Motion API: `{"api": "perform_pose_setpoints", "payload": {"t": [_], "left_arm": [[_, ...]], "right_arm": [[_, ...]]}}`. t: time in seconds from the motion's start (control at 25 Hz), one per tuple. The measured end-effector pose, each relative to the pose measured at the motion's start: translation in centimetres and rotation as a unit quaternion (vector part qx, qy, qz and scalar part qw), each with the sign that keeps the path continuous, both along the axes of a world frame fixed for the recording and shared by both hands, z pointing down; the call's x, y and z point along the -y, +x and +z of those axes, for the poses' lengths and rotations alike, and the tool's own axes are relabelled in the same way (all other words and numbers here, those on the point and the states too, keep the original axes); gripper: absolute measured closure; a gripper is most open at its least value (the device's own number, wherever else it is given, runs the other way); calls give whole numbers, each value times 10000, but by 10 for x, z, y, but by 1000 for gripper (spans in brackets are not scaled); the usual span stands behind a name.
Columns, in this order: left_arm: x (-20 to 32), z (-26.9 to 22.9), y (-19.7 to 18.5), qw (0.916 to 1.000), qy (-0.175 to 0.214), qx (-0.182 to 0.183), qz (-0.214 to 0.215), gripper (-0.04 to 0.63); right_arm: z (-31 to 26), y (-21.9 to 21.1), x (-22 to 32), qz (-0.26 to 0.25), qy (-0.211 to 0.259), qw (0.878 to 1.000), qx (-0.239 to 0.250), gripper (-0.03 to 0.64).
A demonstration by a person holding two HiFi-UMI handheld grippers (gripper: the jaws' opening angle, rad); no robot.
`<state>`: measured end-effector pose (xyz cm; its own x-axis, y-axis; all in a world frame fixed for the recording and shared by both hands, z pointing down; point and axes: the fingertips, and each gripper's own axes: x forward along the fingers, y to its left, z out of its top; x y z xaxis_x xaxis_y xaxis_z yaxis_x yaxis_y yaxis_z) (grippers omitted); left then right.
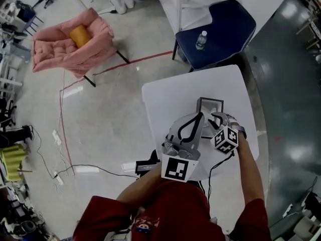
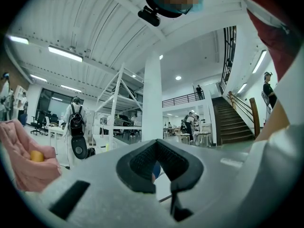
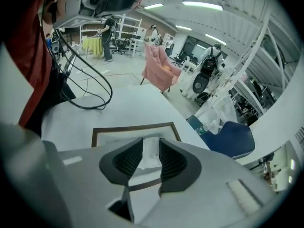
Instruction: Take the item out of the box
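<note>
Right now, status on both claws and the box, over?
Left claw shut, empty. Right claw open, above open box. White item inside, not gripped. Black cable beyond box, not touching it.

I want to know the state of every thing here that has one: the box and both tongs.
box, open, white paper inside
left tongs, shut, empty
right tongs, open above the box, paper between them, not gripped

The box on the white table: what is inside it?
Inside the box lies crumpled white material, paper or cloth, seen in the right gripper view. Anything under it is covered.
</note>
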<state>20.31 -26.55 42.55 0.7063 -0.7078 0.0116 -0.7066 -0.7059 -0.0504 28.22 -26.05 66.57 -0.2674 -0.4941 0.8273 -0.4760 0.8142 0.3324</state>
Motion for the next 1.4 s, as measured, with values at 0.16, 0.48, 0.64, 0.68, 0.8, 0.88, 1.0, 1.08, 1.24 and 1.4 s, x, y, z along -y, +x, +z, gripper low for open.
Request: {"api": "perform_pose_setpoints", "payload": {"t": [0.16, 0.48, 0.64, 0.68, 0.8, 0.88, 1.0, 1.08, 1.24, 1.4], "left_arm": [[0, 7, 1, 10000, -58, -10, -9, 592], [10, 12, -4, 9997, -217, -49, -66, 592], [17, 17, -6, 9995, -283, -53, -110, 592], [20, 19, -7, 9995, -293, -53, -126, 592], [23, 23, -10, 9992, -353, -61, -160, 592], [23, 25, -14, 9991, -378, -52, -164, 592], [26, 29, -17, 9988, -444, -17, -180, 592], [30, 32, -17, 9987, -477, -14, -200, 592], [33, 34, -17, 9986, -475, -15, -234, 592], [35, 31, -24, 9985, -481, -4, -270, 592]], "right_arm": [[28, 4, -5, -198, -578, 9977, -282, 474], [57, 8, -1, -873, -1114, 9840, -1086, 443], [70, 10, 4, -1198, -1239, 9756, -1361, 437], [74, 9, 6, -1289, -1273, 9731, -1423, 436], [79, 3, 8, -1582, -1342, 9644, -1642, 436], [83, 2, 7, -1752, -1423, 9564, -1855, 436], [94, 7, 6, -1913, -1611, 9443, -2139, 434], [101, 9, 7, -1996, -1688, 9387, -2249, 434], [110, 7, 5, -2137, -1786, 9306, -2374, 436], [112, 2, 4, -2146, -1903, 9273, -2405, 446]]}}
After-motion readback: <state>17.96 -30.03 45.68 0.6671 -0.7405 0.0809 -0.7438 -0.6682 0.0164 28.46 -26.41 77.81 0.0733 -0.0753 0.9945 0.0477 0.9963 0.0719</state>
